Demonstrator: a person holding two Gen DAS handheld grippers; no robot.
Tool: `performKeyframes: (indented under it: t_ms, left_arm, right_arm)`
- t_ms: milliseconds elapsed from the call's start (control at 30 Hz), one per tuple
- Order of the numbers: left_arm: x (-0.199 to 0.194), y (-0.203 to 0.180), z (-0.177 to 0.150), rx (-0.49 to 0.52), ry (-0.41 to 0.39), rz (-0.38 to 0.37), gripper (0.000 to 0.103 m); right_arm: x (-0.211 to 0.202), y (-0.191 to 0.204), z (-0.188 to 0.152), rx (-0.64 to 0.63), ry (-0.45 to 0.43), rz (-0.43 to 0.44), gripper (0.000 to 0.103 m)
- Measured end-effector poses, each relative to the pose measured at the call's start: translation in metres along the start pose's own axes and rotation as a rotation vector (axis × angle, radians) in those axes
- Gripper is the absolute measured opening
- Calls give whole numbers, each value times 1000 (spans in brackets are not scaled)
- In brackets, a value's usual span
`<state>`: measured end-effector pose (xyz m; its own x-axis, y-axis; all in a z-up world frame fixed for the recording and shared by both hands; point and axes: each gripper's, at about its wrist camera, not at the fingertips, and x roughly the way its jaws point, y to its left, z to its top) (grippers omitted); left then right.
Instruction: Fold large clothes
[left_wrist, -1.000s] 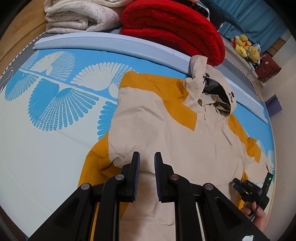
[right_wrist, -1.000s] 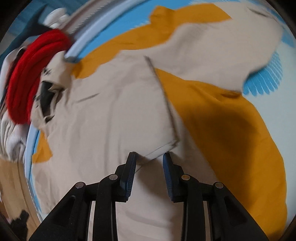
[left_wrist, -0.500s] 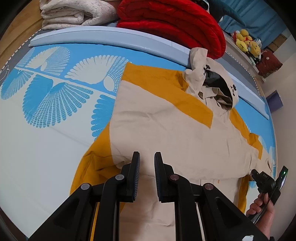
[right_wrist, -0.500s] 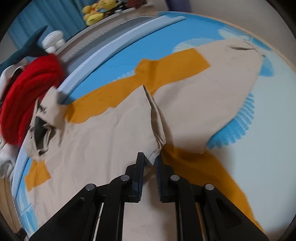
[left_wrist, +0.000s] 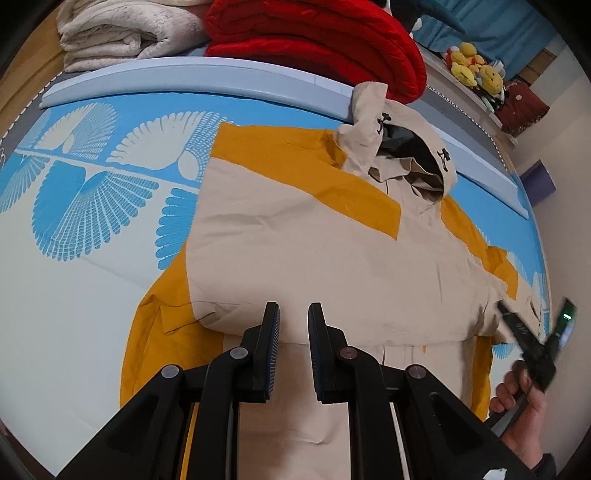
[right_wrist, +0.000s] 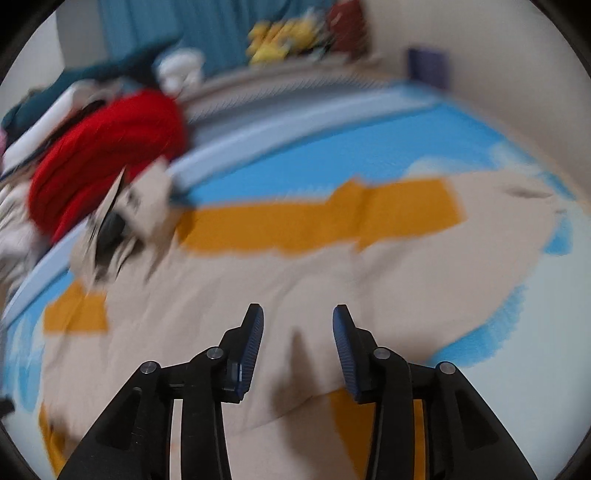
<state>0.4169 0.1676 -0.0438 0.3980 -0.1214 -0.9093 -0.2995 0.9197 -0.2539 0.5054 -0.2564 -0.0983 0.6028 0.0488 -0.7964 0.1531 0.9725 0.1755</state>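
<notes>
The beige and orange hooded jacket (left_wrist: 332, 258) lies face up on the blue-and-white patterned bed (left_wrist: 74, 258), its hood (left_wrist: 402, 155) toward the pale blue bolster (left_wrist: 184, 79) at the far edge, beyond which sit a red folded blanket (left_wrist: 314, 37) and a cream folded blanket (left_wrist: 122, 33). One sleeve is folded across the chest, its lower edge forming a straight line just ahead of my left gripper (left_wrist: 293, 325); I judge the first sleeve fold done. The other sleeve (right_wrist: 480, 221) is spread out to the side in the right wrist view, so that fold, and the folding of the body into a compact packet, remain. My left gripper's jaws stand slightly parted above the folded edge, holding nothing. My right gripper (right_wrist: 298, 332) hovers over the beige front with jaws wide apart and empty; this view is motion-blurred, so fine creases cannot be read. My right hand (left_wrist: 524, 402) shows at the jacket's side.
</notes>
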Motion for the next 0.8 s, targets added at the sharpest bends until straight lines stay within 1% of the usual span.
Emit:
performKeyframes:
  t_ms: [33,100,133,233,300,367,500,600,633,700,800]
  left_arm:
    - [0,-1,-1,4,2,0,13]
    - [0,-5,-2,15,5,0,13]
    - [-1,-7,-3,20,4,1,13]
    - [-5,-13,-5,42,-6,8,13]
    - [-9,-18,-5,58,-24,25,13]
    - [-14,-24,-6,78,-44,48,13]
    - [-24,-36,-12,127,-85,80,13]
    - [-29,-43,-20,161,-104,97,13]
    - [-31,-45,-24,172,-112,100,13]
    - [-33,-49,-30,191,-124,104,13]
    - [-39,-54,-38,209,-141,115,14]
  right_arm:
    - [20,-4,-3,5,100,10,41]
    - [48,-13,-12,2,250,-47,41]
    - [51,-16,-14,4,264,-56,41]
    - [44,-13,-8,-31,238,-55,41]
    - [32,-10,-2,-50,194,-41,41]
    - [21,-7,4,-72,148,-46,41]
    - [-18,3,18,-100,28,-22,41]
    - [-49,9,20,-125,-51,-4,41]
    - [-62,11,22,-137,-90,6,41]
    - [-80,12,22,-146,-133,15,41]
    - [-98,9,21,-138,-171,27,41]
